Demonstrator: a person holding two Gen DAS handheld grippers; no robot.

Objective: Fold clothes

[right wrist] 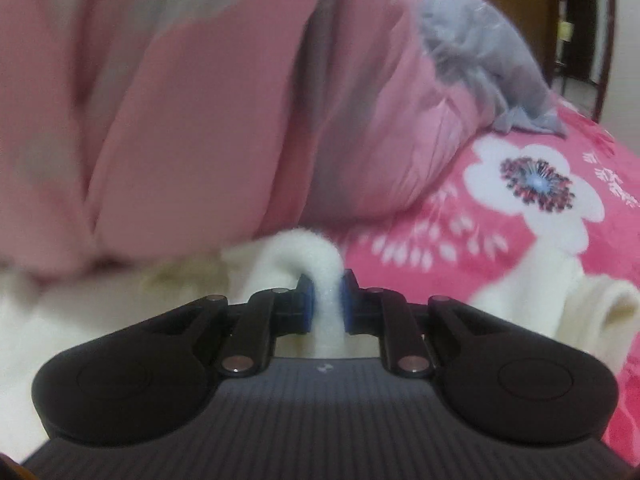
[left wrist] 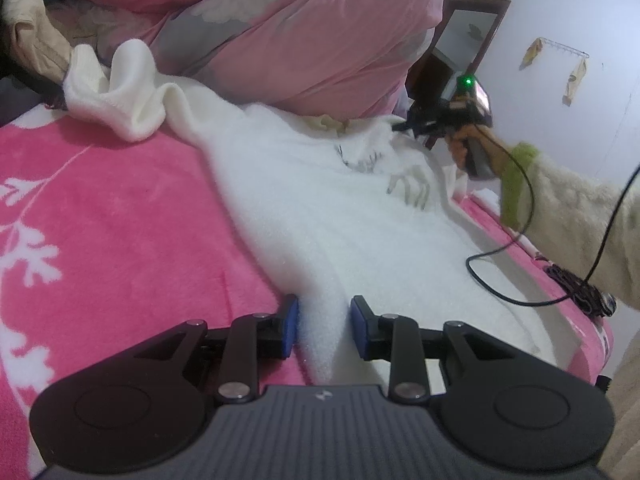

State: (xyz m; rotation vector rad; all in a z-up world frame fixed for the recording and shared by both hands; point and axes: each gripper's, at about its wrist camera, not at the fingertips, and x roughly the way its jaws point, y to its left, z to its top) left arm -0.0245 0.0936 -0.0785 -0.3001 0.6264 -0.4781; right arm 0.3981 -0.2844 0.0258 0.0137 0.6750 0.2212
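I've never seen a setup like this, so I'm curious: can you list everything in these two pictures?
sweater: one, white, fuzzy, spread on the blanket
blanket: one, pink with white flowers, covering the bed
quilt: one, pink and grey, bunched behind the sweater
grey cloth: one, on the quilt's far end
cable: one, black, looping over the sweater's right edge
wall hooks: one rack, on the white wall
sleeve: one, cream with green cuff, right arm
left gripper: black, blue pads, jaws on a sweater fold
right gripper: black, jaws pinching a sweater fold
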